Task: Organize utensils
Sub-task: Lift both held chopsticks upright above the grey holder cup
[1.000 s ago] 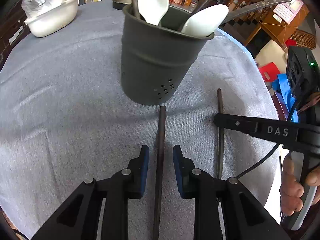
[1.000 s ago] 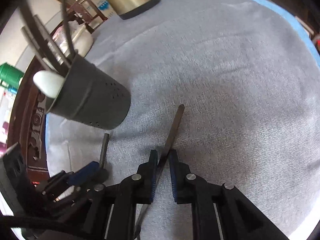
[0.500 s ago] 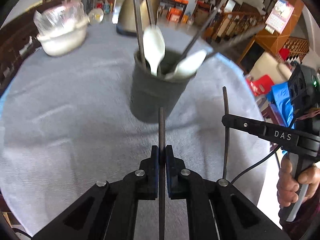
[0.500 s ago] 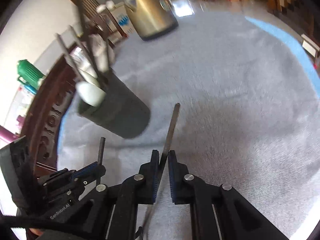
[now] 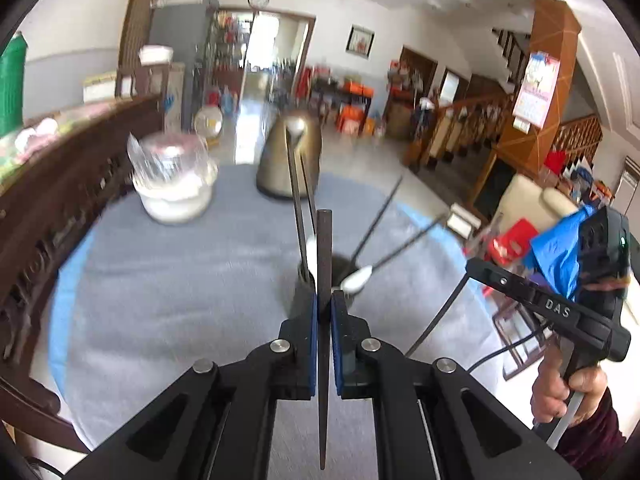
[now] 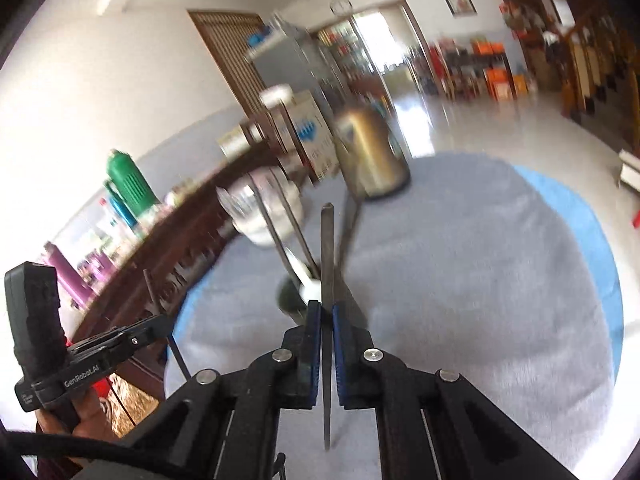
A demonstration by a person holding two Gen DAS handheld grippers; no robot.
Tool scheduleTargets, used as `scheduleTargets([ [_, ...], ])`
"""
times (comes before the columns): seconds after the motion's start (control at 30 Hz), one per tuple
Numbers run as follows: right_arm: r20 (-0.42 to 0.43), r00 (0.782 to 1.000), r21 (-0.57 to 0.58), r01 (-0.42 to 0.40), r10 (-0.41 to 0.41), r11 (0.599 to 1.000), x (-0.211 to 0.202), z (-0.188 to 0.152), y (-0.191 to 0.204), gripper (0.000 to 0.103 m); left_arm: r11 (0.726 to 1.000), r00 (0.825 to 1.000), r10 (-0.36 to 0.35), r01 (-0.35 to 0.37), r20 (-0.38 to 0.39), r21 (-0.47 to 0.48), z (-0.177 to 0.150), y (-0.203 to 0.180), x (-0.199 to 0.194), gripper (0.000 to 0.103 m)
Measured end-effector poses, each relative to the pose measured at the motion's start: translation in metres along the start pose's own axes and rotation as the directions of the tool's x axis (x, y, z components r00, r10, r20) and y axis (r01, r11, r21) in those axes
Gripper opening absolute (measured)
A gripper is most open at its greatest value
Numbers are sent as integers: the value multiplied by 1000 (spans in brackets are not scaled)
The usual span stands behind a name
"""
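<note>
- My left jaws (image 5: 324,312) are clamped tight on a long dark tapered chopstick (image 5: 324,248); the blue pads pinch it part-way along, its blunt end jutting ahead and its thin tip trailing back towards the camera.
- My right jaws (image 6: 327,320) are pinched shut on a second dark chopstick (image 6: 327,248) in the same way, shaft running straight through the pads.
- Both sticks are off the counter (image 5: 168,280), which is covered in grey-blue cloth, and are carried in the air.
- Just beyond each pair of jaws, and partly hidden by them, stands the dark grey cylindrical utensil holder (image 5: 301,296). It already carries white spoons (image 5: 357,278) and several dark sticks fanning out of its mouth.
- In both views my stick's blunt end lines up over the holder; whether it is really above the opening I cannot tell.
- My read: the pick-up is done, and most utensils look sorted. What is left is to bring these two over the rim and let them drop in.
- I see no other loose utensil on the cloth, though blur hides some of it.
- Further out sit a brass-coloured kettle (image 5: 290,160) and a white bowl with clear plastic wrap (image 5: 173,184), both well apart from the holder.
</note>
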State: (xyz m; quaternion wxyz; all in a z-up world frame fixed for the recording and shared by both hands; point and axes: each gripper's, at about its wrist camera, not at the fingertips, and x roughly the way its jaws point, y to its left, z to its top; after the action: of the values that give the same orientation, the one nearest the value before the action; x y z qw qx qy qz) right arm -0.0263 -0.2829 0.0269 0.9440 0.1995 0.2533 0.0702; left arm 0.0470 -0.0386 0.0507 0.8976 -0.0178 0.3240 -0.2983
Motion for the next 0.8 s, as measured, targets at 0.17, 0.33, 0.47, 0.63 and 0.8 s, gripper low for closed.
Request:
scheduleTargets([
  [0.17, 131, 991, -48, -8, 15, 999, -18, 13, 24, 6, 1000, 997, 9, -8, 79, -13, 16, 3, -16, 7],
  [0.33, 188, 982, -73, -8, 22, 997, -18, 33, 42, 6, 1000, 991, 21, -19, 133, -17, 38, 6, -24, 7],
  [0.47, 246, 969, -88, 6, 16, 996, -17, 54, 55, 6, 1000, 981, 27, -26, 191, -11, 62, 4, -30, 7],
  [0.63, 293, 956, -98, 46, -16, 994, -6, 72, 65, 6, 1000, 961, 29, -26, 276, -13, 89, 1, -28, 7],
  [0.8, 328, 943, -95, 94, -58, 991, 6, 80, 65, 6, 999, 939, 32, -21, 342, -36, 105, 0, -16, 7],
])
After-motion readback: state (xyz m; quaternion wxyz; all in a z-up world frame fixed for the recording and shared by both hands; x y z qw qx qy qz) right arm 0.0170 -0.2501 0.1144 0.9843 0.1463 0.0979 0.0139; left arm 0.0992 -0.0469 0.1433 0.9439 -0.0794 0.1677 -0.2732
